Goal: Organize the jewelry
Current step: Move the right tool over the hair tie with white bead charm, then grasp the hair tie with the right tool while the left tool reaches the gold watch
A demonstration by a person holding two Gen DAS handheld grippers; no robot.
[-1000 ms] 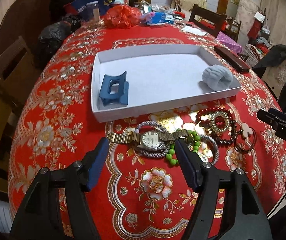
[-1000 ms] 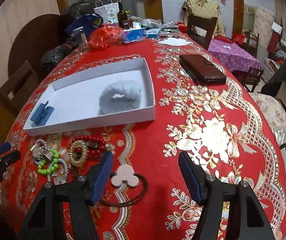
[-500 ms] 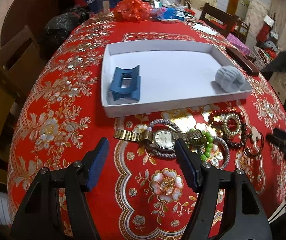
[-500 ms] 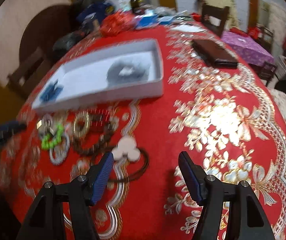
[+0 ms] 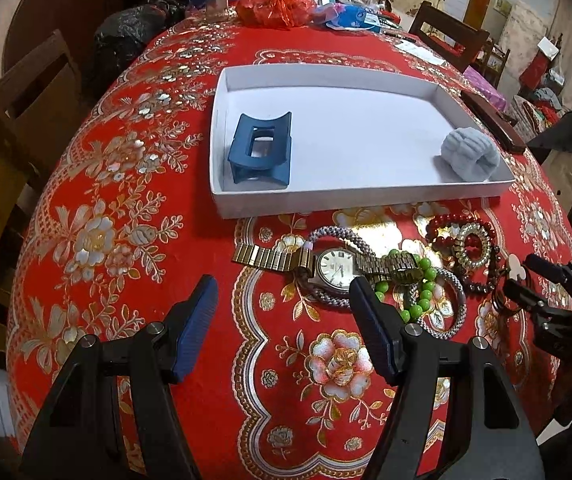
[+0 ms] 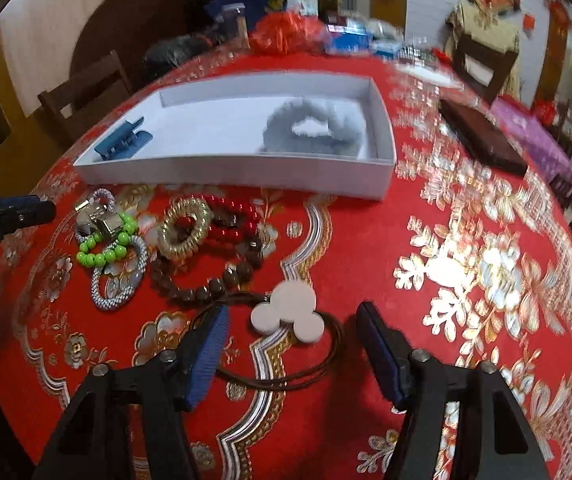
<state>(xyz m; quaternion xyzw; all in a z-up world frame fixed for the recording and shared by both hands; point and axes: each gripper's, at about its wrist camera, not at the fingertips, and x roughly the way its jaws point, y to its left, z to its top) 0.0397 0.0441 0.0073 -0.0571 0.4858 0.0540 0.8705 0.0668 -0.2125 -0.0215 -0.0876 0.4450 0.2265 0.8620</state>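
Red-and-gold embroidered cloth covers the surface (image 5: 134,208), and the white shallow cardboard tray (image 5: 222,128) holds a blue plastic claw clip (image 5: 261,151) at its left end and a pale grey fluffy scrunchie (image 5: 470,157) at its right. In front of it the left gripper (image 5: 284,320) hangs wide open and empty near the gold-banded wristwatch (image 5: 335,267), which is tangled with a green bead bracelet (image 5: 419,292) (lifting one could drag the other). Rightward, the right gripper (image 6: 291,344) gapes, holding nothing, astride the white three-lobed charm on thin brown hair ties (image 6: 287,314); those loops could slip free.
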